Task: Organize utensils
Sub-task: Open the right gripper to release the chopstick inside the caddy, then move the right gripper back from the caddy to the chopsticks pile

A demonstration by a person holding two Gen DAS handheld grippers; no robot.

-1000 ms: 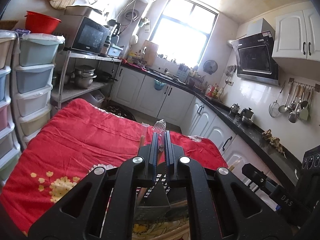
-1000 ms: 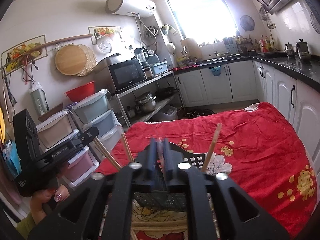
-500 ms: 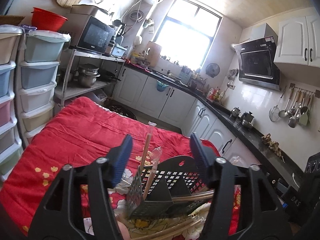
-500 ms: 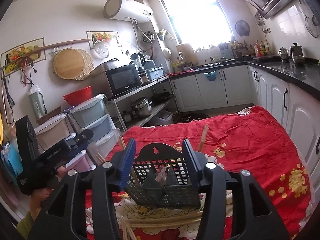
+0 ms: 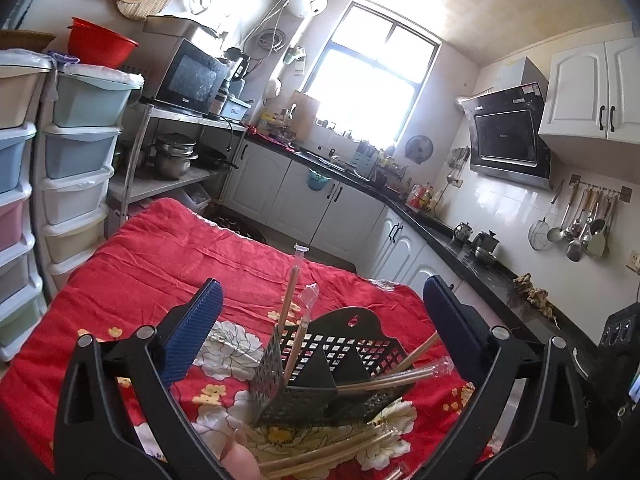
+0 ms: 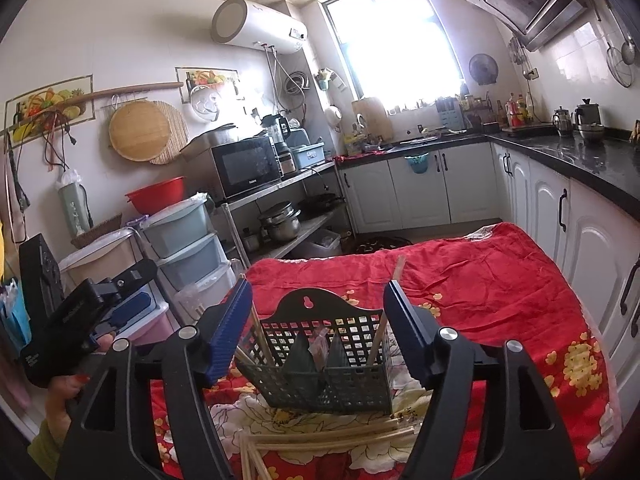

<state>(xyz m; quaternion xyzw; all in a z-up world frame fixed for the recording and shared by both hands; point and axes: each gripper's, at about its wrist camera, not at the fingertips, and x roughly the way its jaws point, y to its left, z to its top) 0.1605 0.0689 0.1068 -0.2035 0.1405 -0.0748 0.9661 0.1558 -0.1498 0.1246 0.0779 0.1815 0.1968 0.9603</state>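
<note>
Standing near-upright in a black mesh utensil basket (image 6: 320,364), wrapped chopsticks (image 5: 289,322) leaning tips-up; more chopsticks (image 6: 328,438) lying flat, crosswise, just before it on the red floral cloth (image 6: 500,280). Flanking the basket, left gripper (image 5: 320,328) and right gripper (image 6: 318,326) gaping wide, gripping nothing.

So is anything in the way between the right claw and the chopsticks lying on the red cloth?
Nothing visible blocks them. The loose chopsticks lie on the red cloth just below the open right claw, in front of the black basket. The basket sits behind them, not over them, so the claw could likely drop straight down.
</note>
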